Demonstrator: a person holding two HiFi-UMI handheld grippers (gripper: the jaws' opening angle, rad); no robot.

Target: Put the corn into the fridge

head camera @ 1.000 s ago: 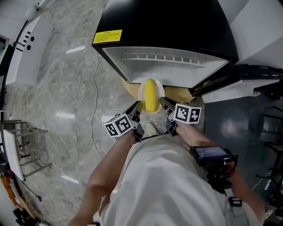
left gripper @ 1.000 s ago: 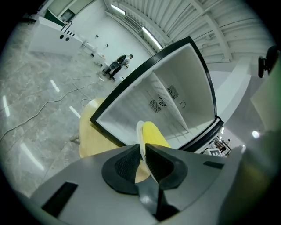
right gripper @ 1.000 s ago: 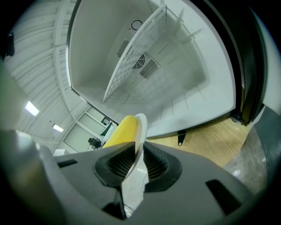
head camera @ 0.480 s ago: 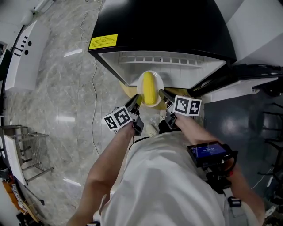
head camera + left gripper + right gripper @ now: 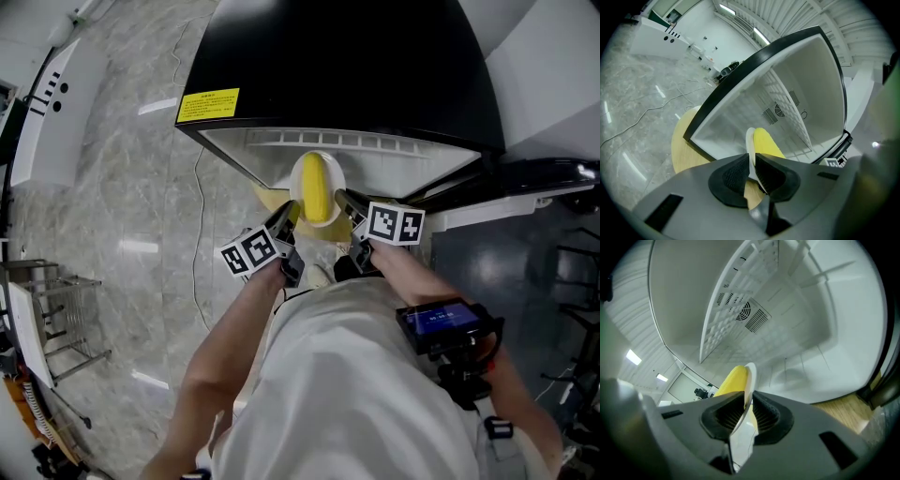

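While the person is looking steeply down in the head view, the left gripper and the right gripper are holding a white round plate between them, one on each side of its rim. A yellow corn cob is lying along the middle of that plate. The plate is hanging at the mouth of the open black fridge, over the lower edge of its white compartment. A yellow label is sitting on the fridge's top, and a pale round wooden bench is showing beneath the fridge, above the grey marbled floor.

Looking along the left gripper in its own view, the two dark ribbed pads are pressing together on the plate's thin rim. The corn is resting just beyond them on the plate's right side. Past it the fridge's white inside is opening up, with a round vent grille on the back wall. The wooden bench is showing below the fridge at the left.

Looking along the right gripper in its view, its jaws are likewise pinching the plate's edge. The corn is lying to the left of the rim. The fridge's white cavity is filling most of the picture, with a white wire shelf running across it. A strip of the wooden bench is showing at the lower right.
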